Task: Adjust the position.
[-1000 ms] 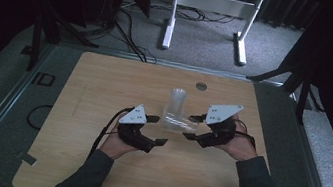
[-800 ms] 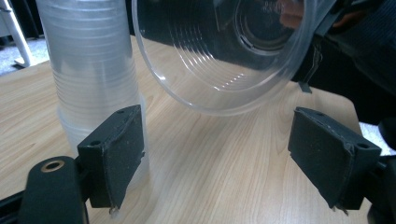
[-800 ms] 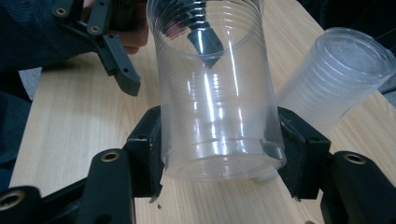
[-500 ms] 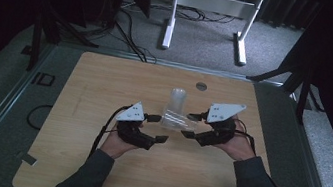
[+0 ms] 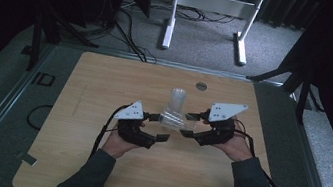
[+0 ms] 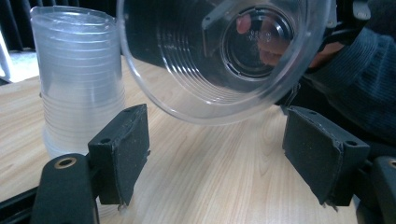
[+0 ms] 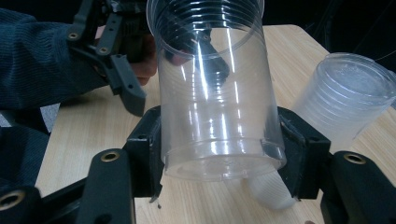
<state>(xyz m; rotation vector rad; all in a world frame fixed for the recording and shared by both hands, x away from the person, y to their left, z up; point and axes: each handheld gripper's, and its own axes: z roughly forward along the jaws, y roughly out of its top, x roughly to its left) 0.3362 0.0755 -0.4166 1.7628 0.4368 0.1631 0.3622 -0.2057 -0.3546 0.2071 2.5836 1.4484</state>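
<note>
A single clear plastic cup (image 5: pixel 176 121) hangs on its side just above the wooden table (image 5: pixel 106 79). My right gripper (image 5: pixel 189 124) is shut on its base end, with the pads (image 7: pixel 147 149) pressed on both sides of the cup (image 7: pixel 215 93). The cup's open mouth (image 6: pixel 210 56) faces my left gripper (image 6: pixel 215 154). Its jaws have just been closing and stand apart below the rim, not pressing it. From above, the left gripper (image 5: pixel 159 128) sits at the cup's mouth. An upside-down stack of clear cups (image 5: pixel 176 100) (image 6: pixel 77 79) (image 7: pixel 345 98) stands on the table just behind.
A small metal disc (image 5: pixel 201 86) lies on the table's far side. A white metal frame (image 5: pixel 214 5) and cables (image 5: pixel 130 22) are on the floor beyond the table. Another cable (image 5: pixel 37 113) loops off the table's left edge.
The left gripper's jaws have drawn closer together near the cup's mouth. Both hands and the held cup have stayed where they were.
</note>
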